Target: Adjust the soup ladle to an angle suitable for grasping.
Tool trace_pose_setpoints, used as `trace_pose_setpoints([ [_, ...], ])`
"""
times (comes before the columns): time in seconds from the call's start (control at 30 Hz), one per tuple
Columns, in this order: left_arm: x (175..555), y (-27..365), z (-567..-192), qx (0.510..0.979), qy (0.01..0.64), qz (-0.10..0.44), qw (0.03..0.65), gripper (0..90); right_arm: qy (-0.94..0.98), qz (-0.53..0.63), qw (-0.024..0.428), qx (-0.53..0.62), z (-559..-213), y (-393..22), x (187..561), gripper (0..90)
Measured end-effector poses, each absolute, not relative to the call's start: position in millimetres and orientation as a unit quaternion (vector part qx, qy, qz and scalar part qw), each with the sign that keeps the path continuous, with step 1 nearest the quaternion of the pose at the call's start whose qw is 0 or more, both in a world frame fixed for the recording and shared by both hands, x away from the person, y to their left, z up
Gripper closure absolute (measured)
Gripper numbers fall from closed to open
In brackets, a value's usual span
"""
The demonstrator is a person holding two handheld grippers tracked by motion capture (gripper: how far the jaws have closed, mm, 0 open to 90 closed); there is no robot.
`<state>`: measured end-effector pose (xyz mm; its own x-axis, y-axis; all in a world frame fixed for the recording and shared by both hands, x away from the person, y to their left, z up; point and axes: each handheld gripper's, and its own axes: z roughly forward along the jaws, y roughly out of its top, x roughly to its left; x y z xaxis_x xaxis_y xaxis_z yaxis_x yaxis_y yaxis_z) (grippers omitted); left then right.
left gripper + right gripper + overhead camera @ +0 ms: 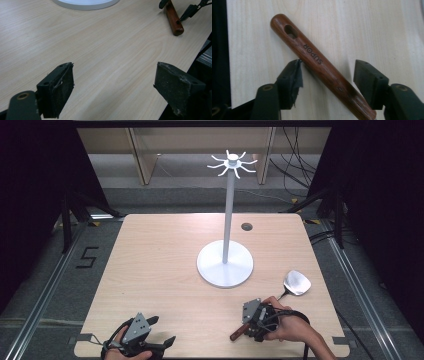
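A spatula lies at the table's front right, its shiny metal head (297, 283) pointing away and its brown wooden handle (237, 334) toward the front edge. My right gripper (251, 324) sits over that handle. In the right gripper view the handle (312, 56), marked SUPOR and with a hanging hole, runs diagonally between the jaws of the right gripper (327, 75). The left pad just touches it and the right pad stands off, so the gripper is open. My left gripper (162, 330) rests at the front left, open (113, 87), with bare table between its jaws.
A white stand with a round base (225, 270), a tall pole and several hooks at its top (232, 164) stands mid-table. A small dark hole (246, 226) marks the far side. The table's front edge runs close under both hands.
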<state>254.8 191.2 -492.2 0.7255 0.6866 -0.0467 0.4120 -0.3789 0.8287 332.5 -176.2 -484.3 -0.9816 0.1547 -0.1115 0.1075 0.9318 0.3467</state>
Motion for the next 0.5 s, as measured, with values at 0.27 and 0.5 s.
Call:
trace_pose_setpoints([
  [0.27,253,189,-492,0.807,0.337,0.148,0.462,15.2,0.988,0.141,0.04,0.045,-480,-164,342,48.9],
  [0.5,252,190,-491,0.81,0.332,0.151,0.459,15.4,0.988,0.146,0.003,0.043,-483,-154,359,48.5],
])
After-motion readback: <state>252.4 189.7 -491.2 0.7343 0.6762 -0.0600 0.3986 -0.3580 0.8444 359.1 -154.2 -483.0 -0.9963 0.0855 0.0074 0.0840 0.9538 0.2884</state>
